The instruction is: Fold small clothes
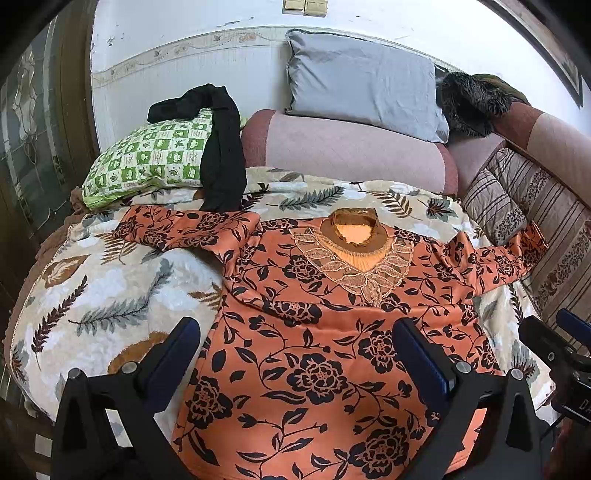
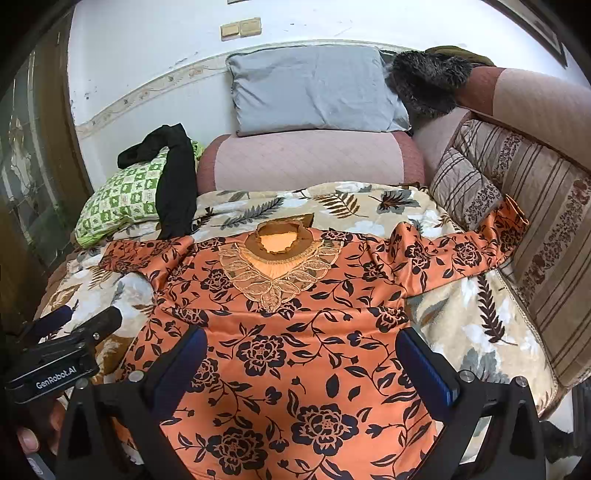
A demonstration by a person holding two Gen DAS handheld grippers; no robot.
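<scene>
white wall (image 1: 177, 33) behind pink sofa (image 1: 351, 155), daylit.

grey pillow (image 1: 364, 79), green checked pillow (image 1: 147, 155), leaf-print blanket (image 1: 110, 295)

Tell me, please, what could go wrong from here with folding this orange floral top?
The orange floral long-sleeved top has one sleeve climbing the striped sofa cushion; it may drag and skew the fold. Its other sleeve touches the black garment, which could get caught up.
</scene>
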